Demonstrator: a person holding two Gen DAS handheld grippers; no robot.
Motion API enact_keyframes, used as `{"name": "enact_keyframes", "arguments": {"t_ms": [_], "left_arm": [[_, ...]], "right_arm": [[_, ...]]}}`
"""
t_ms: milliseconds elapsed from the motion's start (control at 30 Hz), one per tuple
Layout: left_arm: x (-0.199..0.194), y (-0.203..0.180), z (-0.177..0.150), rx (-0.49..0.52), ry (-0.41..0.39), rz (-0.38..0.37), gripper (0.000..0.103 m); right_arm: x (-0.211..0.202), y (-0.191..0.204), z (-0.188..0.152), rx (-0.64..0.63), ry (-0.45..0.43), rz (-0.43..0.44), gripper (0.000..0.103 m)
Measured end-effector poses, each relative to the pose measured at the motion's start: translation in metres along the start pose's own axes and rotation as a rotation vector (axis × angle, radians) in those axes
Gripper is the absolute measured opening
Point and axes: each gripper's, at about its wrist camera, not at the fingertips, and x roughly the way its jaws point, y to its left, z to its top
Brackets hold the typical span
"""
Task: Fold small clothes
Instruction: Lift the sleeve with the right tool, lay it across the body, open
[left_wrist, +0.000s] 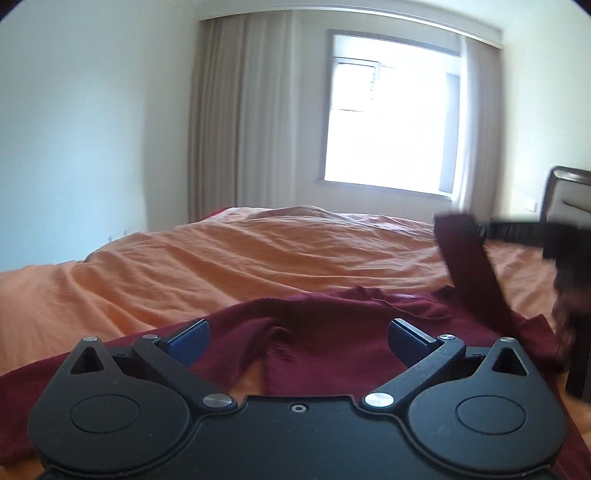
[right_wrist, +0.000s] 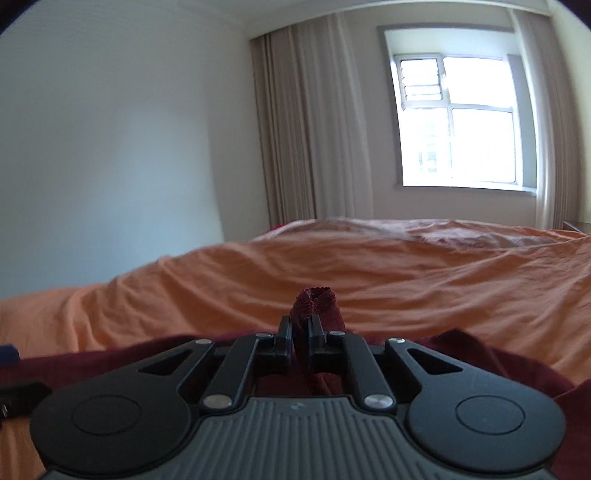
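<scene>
Left gripper (left_wrist: 298, 338): jaws wide apart, nothing between blue pads (left_wrist: 189, 339); low over garment (left_wrist: 325, 343). Garment maroon, spread rumpled on orange bedcover (left_wrist: 221, 258), near edge of bed. Right gripper (right_wrist: 303, 332): jaws closed on bunched maroon fold, tuft poking up past fingertips. Seen from left wrist: strip of garment (left_wrist: 469, 266) lifted off bed at right, hanging taut from blurred right gripper (left_wrist: 484, 227). Behind bed: window (right_wrist: 458, 118), beige curtain (right_wrist: 291, 122), white wall (left_wrist: 74, 129). Dark headboard (left_wrist: 565, 192) at far right.
</scene>
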Motion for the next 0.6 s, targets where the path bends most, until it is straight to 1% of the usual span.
{"name": "enact_keyframes", "arguments": {"t_ms": [67,133,200,233,267,300,333,367,400,467,500,533,600], "left_arm": [[0.004,0.01,-0.001,-0.02,0.004,0.03,0.102],[0.01,0.017,-0.004,-0.036,0.016,0.052,0.102],[0.016,0.02,-0.008,-0.041,0.029,0.06,0.102],[0.018,0.019,-0.01,-0.039,0.034,0.061,0.102],[0.022,0.019,-0.011,-0.038,0.037,0.062,0.102],[0.024,0.017,-0.012,-0.037,0.037,0.06,0.102],[0.027,0.015,-0.014,-0.034,0.039,0.059,0.102],[0.029,0.013,-0.015,-0.035,0.04,0.056,0.102],[0.032,0.01,-0.016,-0.037,0.039,0.052,0.102],[0.039,0.005,-0.018,-0.044,0.034,0.046,0.102],[0.042,0.002,-0.018,-0.046,0.034,0.043,0.102],[0.047,-0.002,-0.019,-0.045,0.034,0.037,0.102],[0.059,-0.011,-0.021,-0.042,0.035,0.017,0.102]], "right_arm": [[0.011,0.009,-0.017,-0.027,0.046,0.013,0.009],[0.01,0.014,-0.029,-0.042,0.073,0.028,0.01],[0.012,0.019,-0.038,-0.062,0.094,0.042,0.013],[0.006,0.016,-0.04,-0.07,0.097,0.057,0.019],[0.002,0.015,-0.042,-0.08,0.103,0.071,0.038],[-0.001,0.011,-0.044,-0.088,0.108,0.078,0.048],[-0.008,0.007,-0.046,-0.095,0.106,0.08,0.062],[-0.016,0.003,-0.048,-0.103,0.106,0.086,0.066],[-0.023,-0.002,-0.051,-0.113,0.11,0.093,0.067],[-0.039,-0.015,-0.054,-0.131,0.113,0.083,0.08],[-0.049,-0.024,-0.057,-0.139,0.109,0.062,0.083],[-0.057,-0.033,-0.059,-0.145,0.103,0.039,0.089],[-0.071,-0.055,-0.063,-0.152,0.084,-0.025,0.091]]}}
